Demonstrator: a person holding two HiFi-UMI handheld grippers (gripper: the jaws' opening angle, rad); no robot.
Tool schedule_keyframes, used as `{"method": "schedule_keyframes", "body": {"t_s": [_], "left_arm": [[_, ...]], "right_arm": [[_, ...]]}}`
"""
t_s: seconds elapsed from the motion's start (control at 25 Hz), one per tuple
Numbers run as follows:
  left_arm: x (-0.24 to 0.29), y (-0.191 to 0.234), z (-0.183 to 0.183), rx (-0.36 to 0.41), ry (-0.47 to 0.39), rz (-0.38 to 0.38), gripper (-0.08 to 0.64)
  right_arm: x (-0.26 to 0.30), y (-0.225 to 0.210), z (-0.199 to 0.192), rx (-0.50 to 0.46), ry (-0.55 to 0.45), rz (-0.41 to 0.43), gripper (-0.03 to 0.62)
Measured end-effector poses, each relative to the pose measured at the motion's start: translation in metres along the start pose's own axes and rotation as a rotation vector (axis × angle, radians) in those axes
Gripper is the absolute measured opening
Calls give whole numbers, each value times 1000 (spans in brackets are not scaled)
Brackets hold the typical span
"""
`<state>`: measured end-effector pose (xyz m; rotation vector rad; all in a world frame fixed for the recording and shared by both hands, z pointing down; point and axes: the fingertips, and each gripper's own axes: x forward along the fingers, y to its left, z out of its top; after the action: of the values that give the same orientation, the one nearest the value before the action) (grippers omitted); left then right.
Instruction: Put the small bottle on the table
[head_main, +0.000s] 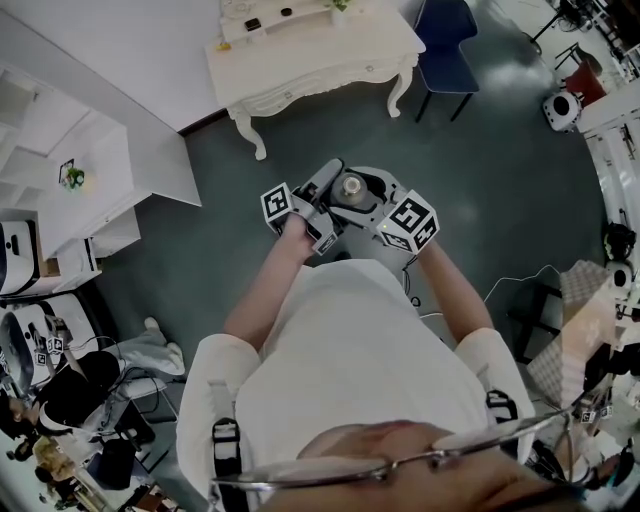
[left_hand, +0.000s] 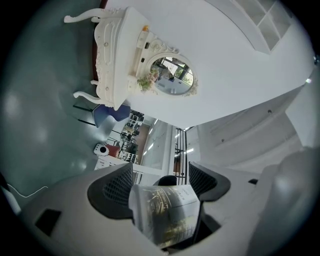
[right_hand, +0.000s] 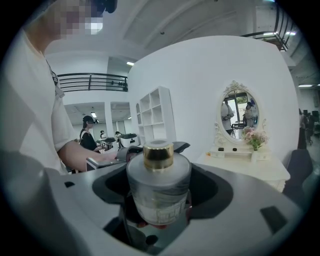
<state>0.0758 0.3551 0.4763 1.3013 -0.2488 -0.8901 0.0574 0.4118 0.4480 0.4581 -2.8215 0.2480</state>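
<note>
White carved worktop (head_main: 300, 60), cut off at the top edge, stands well apart; right tongs (right_hand: 162, 186), spread wide, clasp the small bottle (right_hand: 159, 192), a frosted cylinder with gold cap, base hidden; left tongs (left_hand: 160, 175) pinch its printed sides.

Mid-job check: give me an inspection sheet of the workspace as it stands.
Surface: white dressing table ahead, away from the grippers.
Job's things: small bottle, gold cap, held in the air, not yet on the table.
Clutter: flowers and small dark items on the table's back shelf.
Grippers: left gripper shut on the bottle; right gripper: jaws wide around it, contact unclear.
Cables: thin cable on the floor at right.
Surroundings: blue chair, white shelf unit, person at the back.
</note>
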Motion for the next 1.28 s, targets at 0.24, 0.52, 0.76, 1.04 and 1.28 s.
{"method": "schedule_keyframes", "body": {"t_s": [0.24,0.52,0.76,1.04,1.28], "left_arm": [[11,2,20,7,1,13,337],[21,6,39,5,10,28,337],[38,4,50,-19,34,21,337],[61,-8,133,-47,76,28,337],[77,-29,184,-62,112,25,337]], "right_arm": [[11,-20,3,9,-2,4,344],[22,-38,5,15,4,-14,344],[25,-57,11,26,3,-32,344],[91,-116,30,43,18,-77,344],[133,-149,53,50,13,-115,344]]}}
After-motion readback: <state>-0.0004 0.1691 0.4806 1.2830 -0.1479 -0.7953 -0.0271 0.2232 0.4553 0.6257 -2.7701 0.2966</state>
